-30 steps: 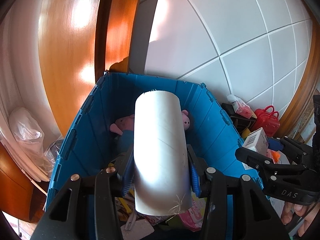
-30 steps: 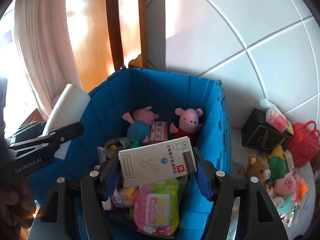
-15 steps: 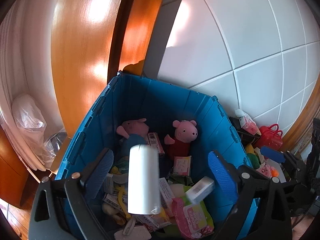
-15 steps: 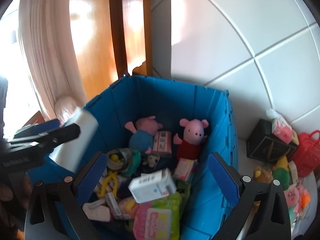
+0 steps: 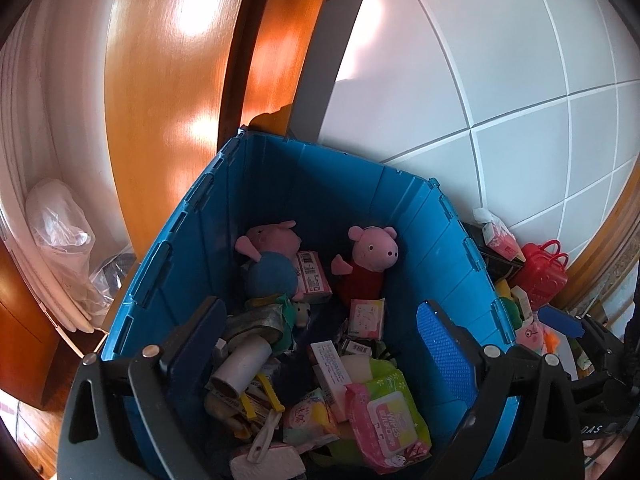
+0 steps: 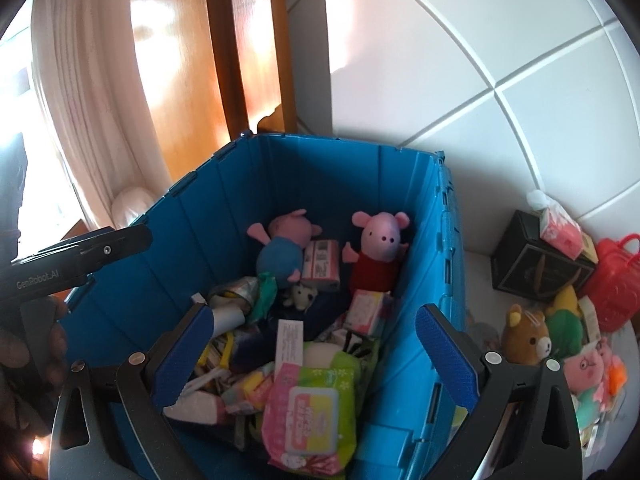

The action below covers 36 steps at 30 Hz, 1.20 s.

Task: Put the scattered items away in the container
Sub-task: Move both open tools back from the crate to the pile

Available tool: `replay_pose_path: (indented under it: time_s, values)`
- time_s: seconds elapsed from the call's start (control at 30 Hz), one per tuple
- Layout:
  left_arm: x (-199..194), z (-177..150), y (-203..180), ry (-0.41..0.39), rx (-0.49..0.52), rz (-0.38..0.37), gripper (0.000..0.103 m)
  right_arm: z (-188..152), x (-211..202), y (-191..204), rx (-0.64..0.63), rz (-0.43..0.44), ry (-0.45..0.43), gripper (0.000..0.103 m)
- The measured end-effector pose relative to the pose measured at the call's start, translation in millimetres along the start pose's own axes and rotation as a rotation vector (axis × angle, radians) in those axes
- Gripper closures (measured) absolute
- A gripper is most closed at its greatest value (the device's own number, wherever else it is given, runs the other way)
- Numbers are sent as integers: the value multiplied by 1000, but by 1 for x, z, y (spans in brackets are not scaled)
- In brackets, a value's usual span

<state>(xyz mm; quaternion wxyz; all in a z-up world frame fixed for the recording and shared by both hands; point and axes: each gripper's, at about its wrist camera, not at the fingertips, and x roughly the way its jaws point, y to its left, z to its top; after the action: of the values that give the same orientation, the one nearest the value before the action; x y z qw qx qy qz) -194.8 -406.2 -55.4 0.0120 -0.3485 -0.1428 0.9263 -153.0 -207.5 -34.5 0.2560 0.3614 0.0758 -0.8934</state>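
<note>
A blue plastic crate point(image 5: 332, 176) point(image 6: 344, 168) stands on the floor and holds many items. My left gripper point(image 5: 320, 336) hangs open and empty over its near end. A white cardboard tube point(image 5: 242, 364) point(image 6: 228, 316) lies inside at the left. My right gripper point(image 6: 316, 344) is open and empty above the crate. A white box point(image 6: 290, 338) point(image 5: 330, 364) lies in the middle of the pile. Two pig plush toys point(image 5: 370, 264) point(image 6: 378, 248) lean on the far wall. A wet-wipes pack point(image 5: 386, 428) point(image 6: 312, 404) lies at the near end.
More items lie on the floor right of the crate: a black box point(image 6: 536, 264), a red toy basket point(image 6: 614, 276) point(image 5: 540, 272), a brown bear plush point(image 6: 528, 336), other plush toys point(image 6: 588, 368). A wooden door and a white tiled wall stand behind. A plastic bag point(image 5: 60, 236) lies at the left.
Both grippers opened. The white tube fell from my left gripper into the crate. The white box fell from my right gripper onto the pile.
</note>
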Motion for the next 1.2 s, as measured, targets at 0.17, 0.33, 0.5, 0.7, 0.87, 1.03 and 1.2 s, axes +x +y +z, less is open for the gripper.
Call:
replay_pose_path:
  time_s: [0.17, 0.33, 0.5, 0.7, 0.87, 1.03, 1.2]
  values:
    - [-5, -2, -8, 2, 18, 6, 6, 0, -10, 0, 4, 3, -18, 1]
    - [-12, -7, -14, 3, 41, 28, 6, -3, -21, 0, 12, 4, -36, 1]
    - [-22, -13, -24, -3, 65, 37, 6, -9, -34, 0, 23, 5, -48, 1]
    - [-36, -24, -39, -17, 82, 22, 6, -23, -52, -2, 27, -3, -55, 1]
    - [-42, -40, -58, -7, 108, 13, 6, -44, -71, -12, 34, -8, -64, 1]
    - [-50, -52, -89, 1, 154, 3, 6, -71, -88, -36, 80, -1, -75, 1]
    - [-57, -63, -125, 6, 189, -24, 6, -102, -110, -69, 122, -7, -106, 0]
